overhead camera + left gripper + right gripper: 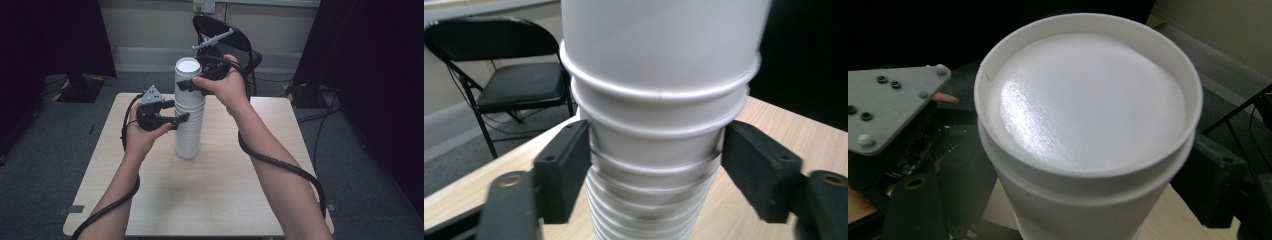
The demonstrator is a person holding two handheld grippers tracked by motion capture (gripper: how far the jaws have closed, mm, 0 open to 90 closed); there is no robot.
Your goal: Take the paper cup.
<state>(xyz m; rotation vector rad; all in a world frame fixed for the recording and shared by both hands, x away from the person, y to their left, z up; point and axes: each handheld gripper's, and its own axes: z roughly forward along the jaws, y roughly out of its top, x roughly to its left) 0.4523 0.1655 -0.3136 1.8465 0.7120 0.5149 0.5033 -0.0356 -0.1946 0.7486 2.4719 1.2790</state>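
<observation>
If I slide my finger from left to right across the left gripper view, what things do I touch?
Black folding chair → gripper's left-hand jaw → stack of white cups → gripper's right-hand jaw → wooden table.

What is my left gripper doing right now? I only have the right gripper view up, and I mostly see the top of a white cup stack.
Observer: The left gripper straddles the cup stack about halfway up, with one jaw on each side.
Operator: Are its jaws squeezing the cups?
Observer: In the left gripper view they sit right at the cup rims. I cannot tell whether they press.
Operator: Where does the stack stand?
Observer: It stands upright near the middle of a light wooden table, and the cups are bottom up.
</observation>
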